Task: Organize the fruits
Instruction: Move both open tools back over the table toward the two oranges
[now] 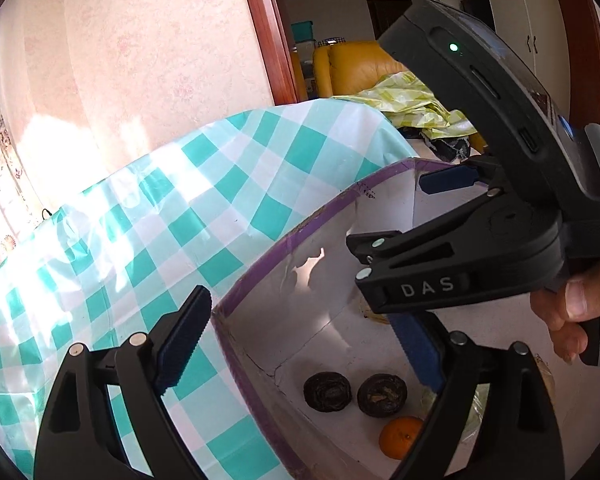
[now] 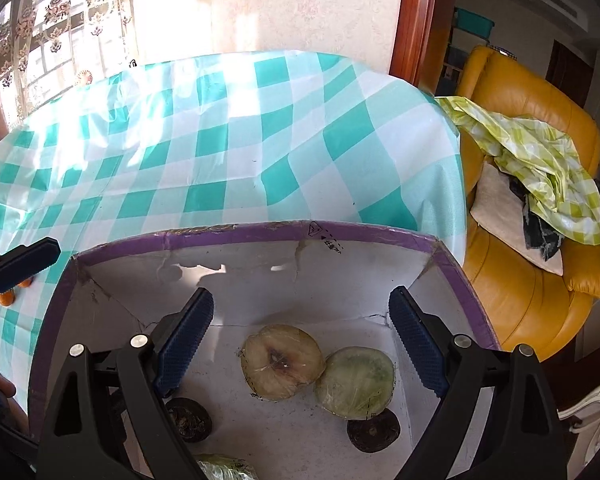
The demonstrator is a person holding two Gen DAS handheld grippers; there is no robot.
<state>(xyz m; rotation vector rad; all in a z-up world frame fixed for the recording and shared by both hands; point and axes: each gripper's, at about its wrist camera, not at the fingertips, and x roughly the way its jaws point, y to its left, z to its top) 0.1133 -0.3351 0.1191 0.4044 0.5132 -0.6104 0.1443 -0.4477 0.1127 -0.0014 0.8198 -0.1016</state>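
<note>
A white box with a purple rim (image 2: 260,234) stands on the checked tablecloth. In the right wrist view it holds two wrapped fruit halves, one beige (image 2: 282,362) and one green (image 2: 356,382), and dark round fruits (image 2: 374,432). My right gripper (image 2: 302,346) is open and empty above them. In the left wrist view my left gripper (image 1: 306,346) is open over the box's left wall (image 1: 256,360), above two dark fruits (image 1: 327,391) and an orange (image 1: 400,436). The right gripper (image 1: 384,220) crosses that view.
The green-and-white tablecloth (image 2: 220,140) covers the table behind the box. Small orange fruits (image 2: 7,298) lie on the cloth at the left. A yellow leather armchair (image 2: 540,280) with a crumpled cloth stands right of the table. A wall and a window are behind.
</note>
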